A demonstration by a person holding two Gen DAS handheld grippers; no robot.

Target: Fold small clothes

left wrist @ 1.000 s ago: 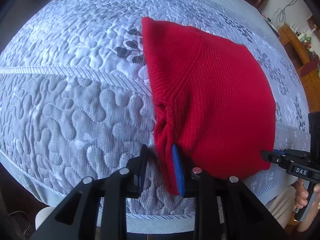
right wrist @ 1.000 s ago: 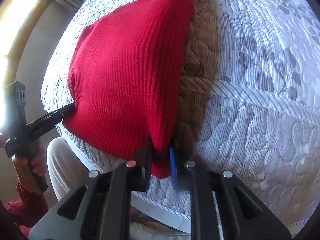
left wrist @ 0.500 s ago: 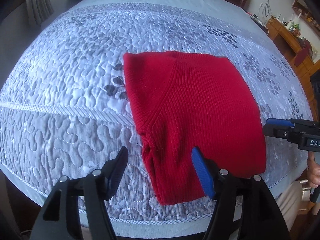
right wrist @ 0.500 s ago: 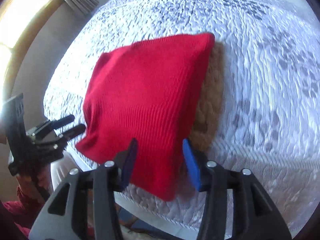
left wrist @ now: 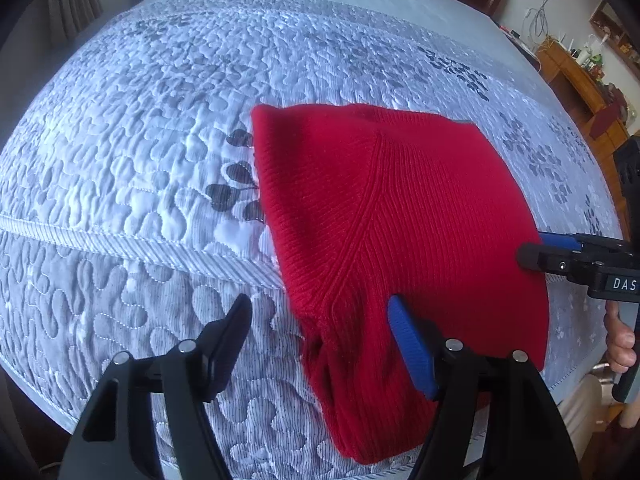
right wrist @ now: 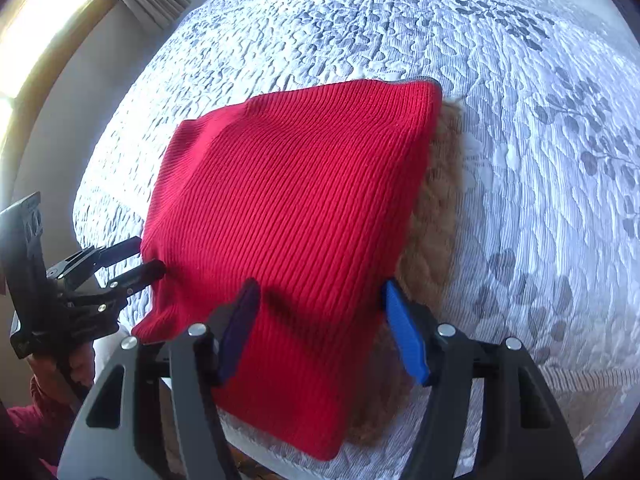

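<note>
Both grippers — left gripper (left wrist: 320, 332), right gripper (right wrist: 316, 312) — fingers opening (gripping nothing) over folded red sweater (left wrist: 400, 216).

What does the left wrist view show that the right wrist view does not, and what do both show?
Left wrist only: a diagonal seam across the red ribbed knit garment and wooden furniture beyond the bed. Right wrist only: a bright window with curtain. Both: the garment folded on the grey-white quilted bedspread, with left gripper and right gripper jaws opening, pressing nothing.

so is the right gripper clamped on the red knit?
No, the right gripper is opening, pads clear of the red knit on the bed.
</note>
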